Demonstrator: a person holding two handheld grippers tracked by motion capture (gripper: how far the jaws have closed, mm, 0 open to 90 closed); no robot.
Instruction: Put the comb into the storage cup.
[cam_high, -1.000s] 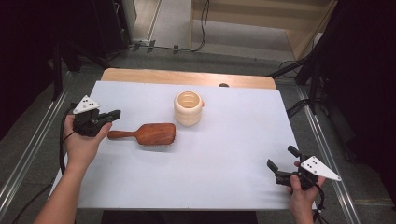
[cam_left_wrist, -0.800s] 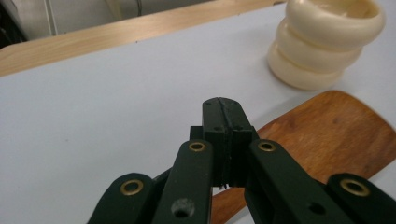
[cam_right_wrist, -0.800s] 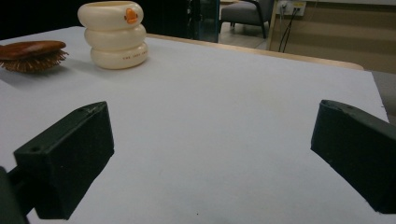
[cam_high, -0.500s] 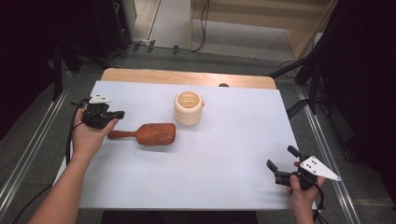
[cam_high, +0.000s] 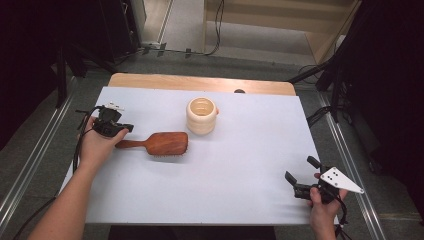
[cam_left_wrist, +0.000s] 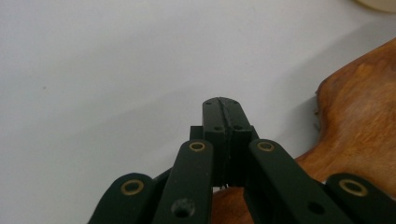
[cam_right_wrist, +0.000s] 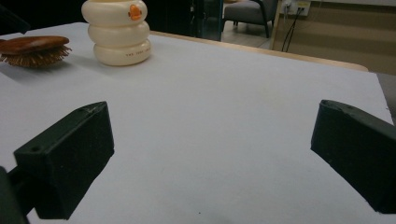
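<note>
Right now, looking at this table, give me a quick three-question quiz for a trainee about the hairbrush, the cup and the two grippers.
1. True or false: the left gripper has its jaws pressed together with nothing between them.
2. What lies bristles-down beside the cream ribbed cup? A) a comb B) a wooden hairbrush C) a spoon
3. Which gripper rests near the table's front corner, jaws wide apart?

Key: 1 true; 2 B; 3 the right gripper.
</note>
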